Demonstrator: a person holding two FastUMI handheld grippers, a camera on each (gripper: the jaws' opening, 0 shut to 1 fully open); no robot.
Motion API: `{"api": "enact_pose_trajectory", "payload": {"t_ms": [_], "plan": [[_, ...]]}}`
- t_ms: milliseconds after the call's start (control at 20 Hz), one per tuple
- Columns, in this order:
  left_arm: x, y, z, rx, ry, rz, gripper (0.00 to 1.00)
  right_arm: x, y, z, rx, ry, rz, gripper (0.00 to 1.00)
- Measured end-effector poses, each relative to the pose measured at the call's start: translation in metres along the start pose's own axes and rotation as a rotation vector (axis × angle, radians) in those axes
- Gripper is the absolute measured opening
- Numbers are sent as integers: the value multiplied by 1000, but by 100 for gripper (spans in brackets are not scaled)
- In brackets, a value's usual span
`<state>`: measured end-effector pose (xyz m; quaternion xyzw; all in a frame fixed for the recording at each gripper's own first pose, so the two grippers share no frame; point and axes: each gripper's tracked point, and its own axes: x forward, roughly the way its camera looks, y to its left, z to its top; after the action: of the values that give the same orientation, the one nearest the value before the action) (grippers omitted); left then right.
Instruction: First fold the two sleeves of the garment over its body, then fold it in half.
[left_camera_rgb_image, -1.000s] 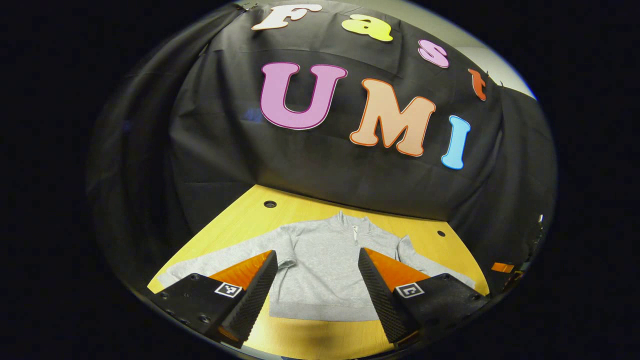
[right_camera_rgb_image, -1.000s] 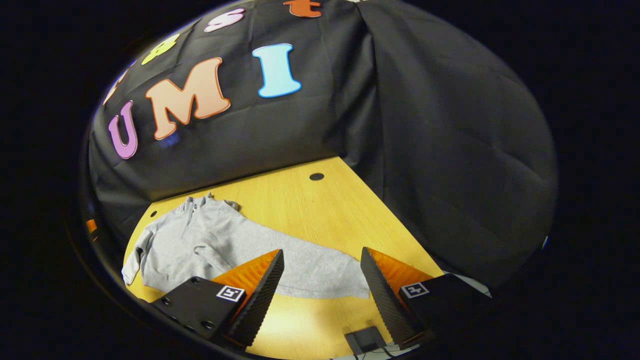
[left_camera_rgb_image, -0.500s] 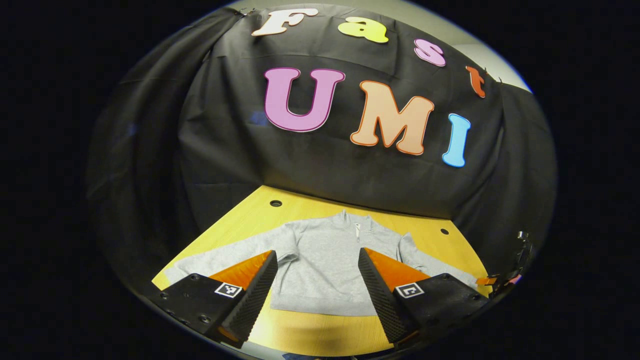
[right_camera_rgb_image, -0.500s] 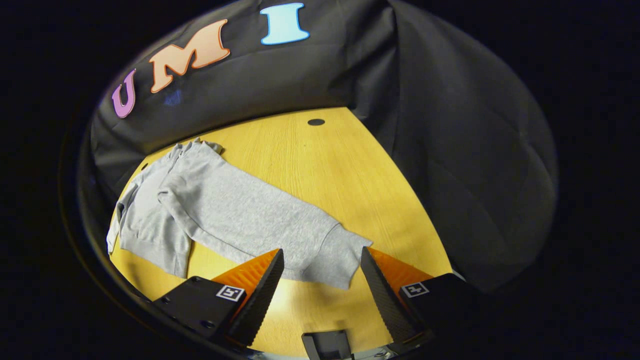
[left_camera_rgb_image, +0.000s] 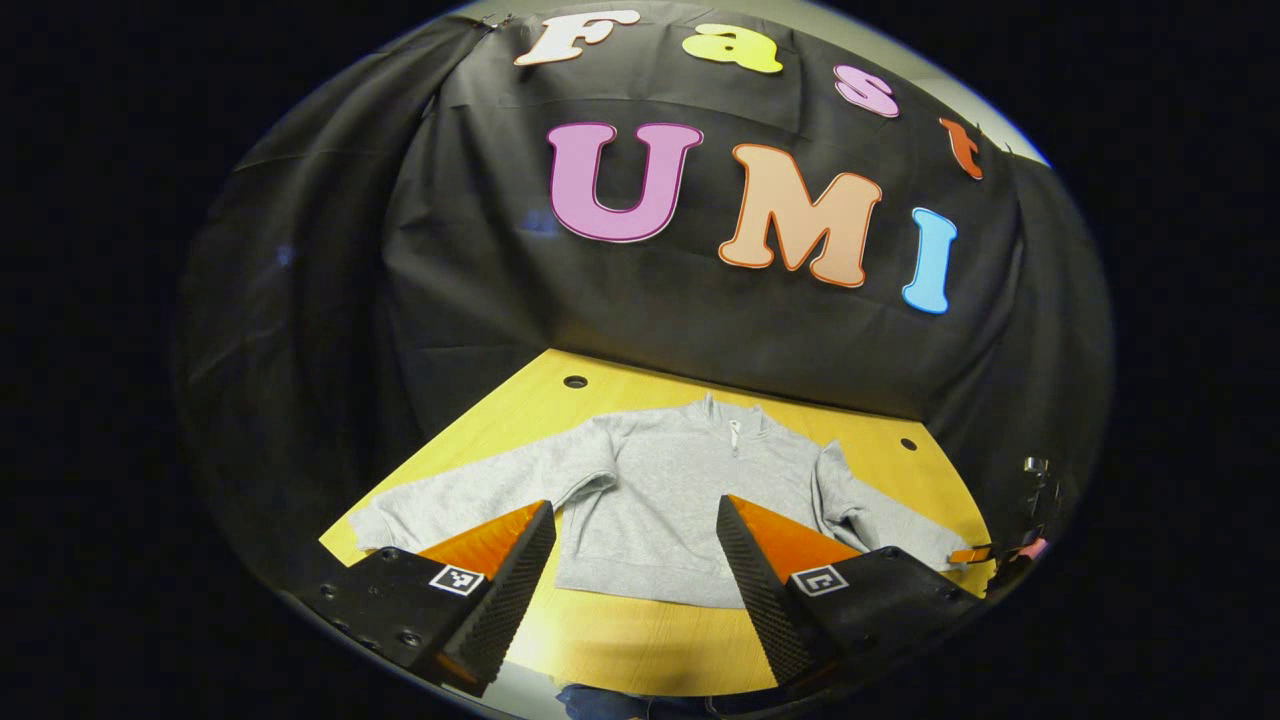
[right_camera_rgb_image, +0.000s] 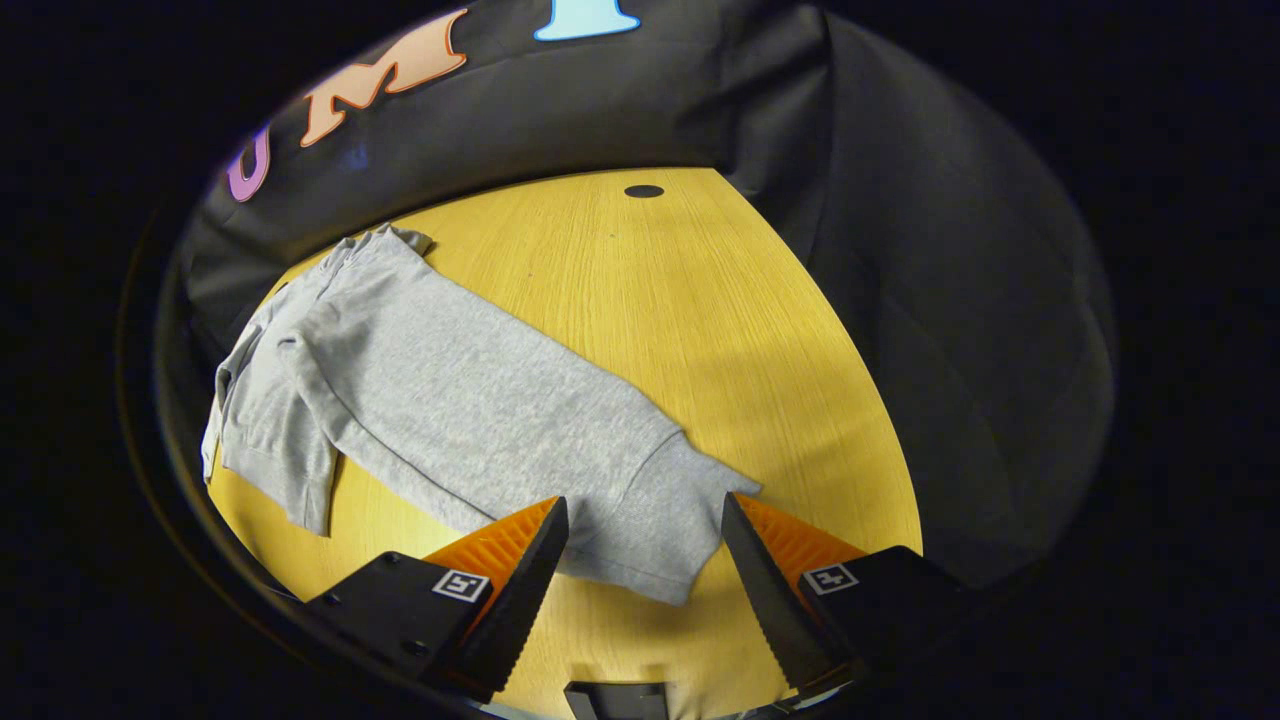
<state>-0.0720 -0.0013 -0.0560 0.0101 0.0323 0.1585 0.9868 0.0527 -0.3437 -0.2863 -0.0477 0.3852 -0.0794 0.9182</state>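
No readable txt, nos. or brand from where I stand. Only signs are small sq. b/w coded tags: on the left gripper (left_camera_rgb_image: 633, 503), one tag (left_camera_rgb_image: 456, 579) on its left finger mount and a second tag (left_camera_rgb_image: 819, 579) on the right mount. Same on the right gripper (right_camera_rgb_image: 645, 505): a third tag (right_camera_rgb_image: 461, 585) and a fourth tag (right_camera_rgb_image: 829, 578). All block patterns, no letters or digits to make out.
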Motion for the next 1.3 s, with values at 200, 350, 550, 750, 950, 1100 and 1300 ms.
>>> {"api": "enact_pose_trajectory", "payload": {"t_ms": [200,350,550,750,950,1100,1300], "plan": [[1,2,1,0,2,-4,95,3,4,-3,-10,22,1,77],[7,8,1,0,7,-17,95,4,10,-4,7,31,-4,51],[16,24,3,-2,13,-41,95,0,20,-10,65,45,-34,12],[27,45,7,16,38,-87,95,-20,37,-6,65,30,-72,12],[41,70,12,33,54,-141,95,-45,72,15,127,-37,-71,12],[51,90,13,45,63,-174,95,-65,110,31,143,-82,-51,12],[59,114,14,58,68,-200,95,-90,167,58,138,-143,-5,12]]}}
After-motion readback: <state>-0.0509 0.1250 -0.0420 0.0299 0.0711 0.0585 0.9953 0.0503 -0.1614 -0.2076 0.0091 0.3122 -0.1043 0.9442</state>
